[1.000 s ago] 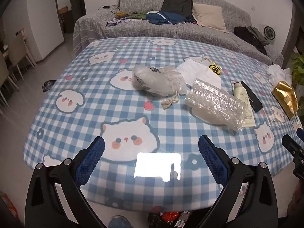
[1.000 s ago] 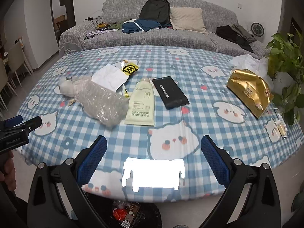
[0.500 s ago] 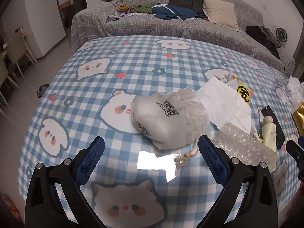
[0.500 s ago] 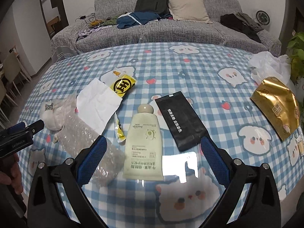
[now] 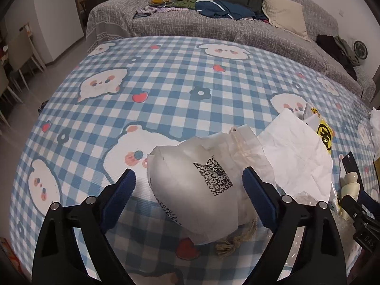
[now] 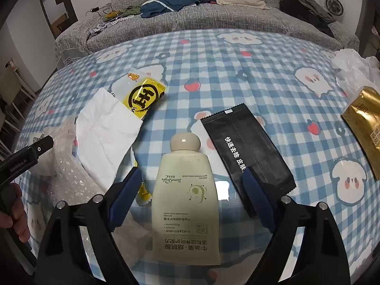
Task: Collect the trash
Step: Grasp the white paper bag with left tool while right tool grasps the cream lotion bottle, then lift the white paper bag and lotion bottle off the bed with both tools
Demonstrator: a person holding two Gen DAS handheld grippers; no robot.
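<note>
white bag (image 5: 192, 190) between left gripper (image 5: 188, 182) jaws (closing, seemingly untouched) — tabletop

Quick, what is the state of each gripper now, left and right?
Left gripper: open, jaws just closing around the white pouch, not gripping.
Right gripper: open, jaws just closing around the cream tube, not gripping.

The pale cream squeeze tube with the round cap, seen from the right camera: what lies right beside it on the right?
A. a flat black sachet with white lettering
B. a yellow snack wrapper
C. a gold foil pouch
A: the flat black sachet lies just right of the pale cream squeeze tube.
</note>
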